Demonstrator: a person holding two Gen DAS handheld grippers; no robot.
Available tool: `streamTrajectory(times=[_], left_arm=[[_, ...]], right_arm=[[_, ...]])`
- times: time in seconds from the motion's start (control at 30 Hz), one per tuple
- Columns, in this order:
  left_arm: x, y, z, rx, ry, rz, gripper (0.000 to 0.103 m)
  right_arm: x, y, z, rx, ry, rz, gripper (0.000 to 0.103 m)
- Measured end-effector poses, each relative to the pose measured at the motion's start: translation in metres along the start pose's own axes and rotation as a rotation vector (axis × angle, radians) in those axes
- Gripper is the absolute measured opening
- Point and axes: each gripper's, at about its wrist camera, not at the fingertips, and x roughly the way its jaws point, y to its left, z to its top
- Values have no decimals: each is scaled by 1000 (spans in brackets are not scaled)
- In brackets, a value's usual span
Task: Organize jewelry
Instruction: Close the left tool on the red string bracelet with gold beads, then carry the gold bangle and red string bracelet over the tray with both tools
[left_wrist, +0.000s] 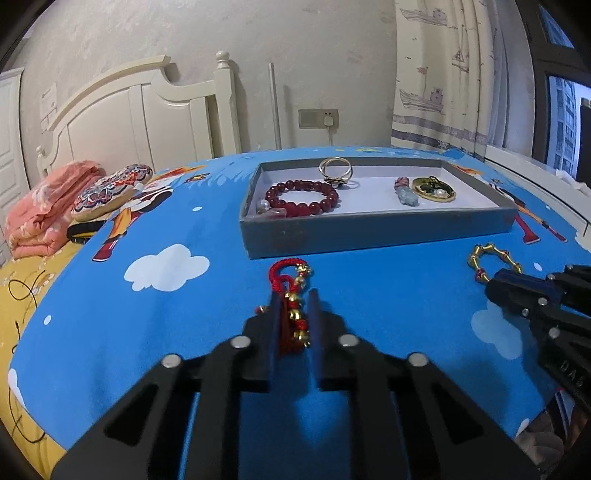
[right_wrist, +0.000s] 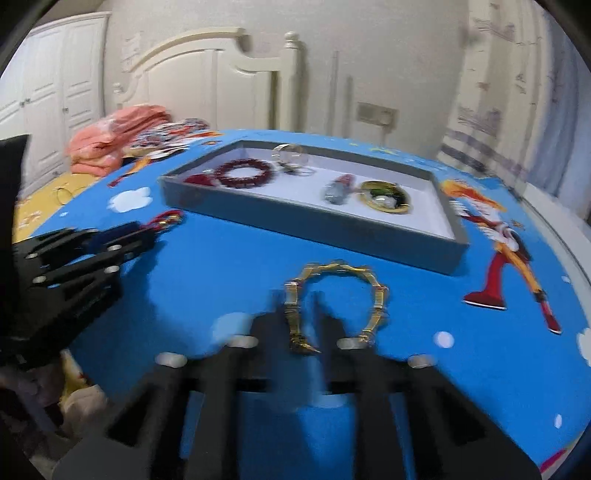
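Note:
A grey tray (left_wrist: 369, 230) sits on the blue cartoon cloth and holds a dark red bead bracelet (left_wrist: 301, 195), a gold ring (left_wrist: 336, 168), a small grey-blue charm (left_wrist: 406, 194) and a round gold pendant (left_wrist: 434, 190). My left gripper (left_wrist: 293, 299) is narrowly open around a red cord charm with gold beads (left_wrist: 293, 291), which lies between the jaws just in front of the tray. My right gripper (right_wrist: 299, 299) is narrowly open astride one end of a gold link bracelet (right_wrist: 334, 306) lying on the cloth. The tray also shows in the right wrist view (right_wrist: 332, 225).
A folded pink blanket (left_wrist: 48, 206) and a patterned cushion (left_wrist: 110, 192) lie at the far left on the bed. A white headboard (left_wrist: 147, 107) and wall stand behind, with a curtain and window (left_wrist: 561, 122) at right. The cloth's front edge drops off near the right gripper.

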Motion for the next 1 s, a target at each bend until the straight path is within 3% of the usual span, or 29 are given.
streamTrajectory(times=[0.1, 0.3, 0.57, 1.0], left_arm=[[-7, 0, 0, -16, 10, -15, 10], [-36, -5, -1, -49, -41, -11, 10], [-67, -15, 2, -71, -78, -58, 10], [-84, -22, 5, -104, -113, -47, 10]], right_arm=[[-4, 5, -2, -10, -20, 13, 9], [-26, 10, 3, -6, -80, -8, 9], [-51, 2, 8, 63, -132, 3, 9], [-70, 2, 13, 88, -174, -8, 9]])
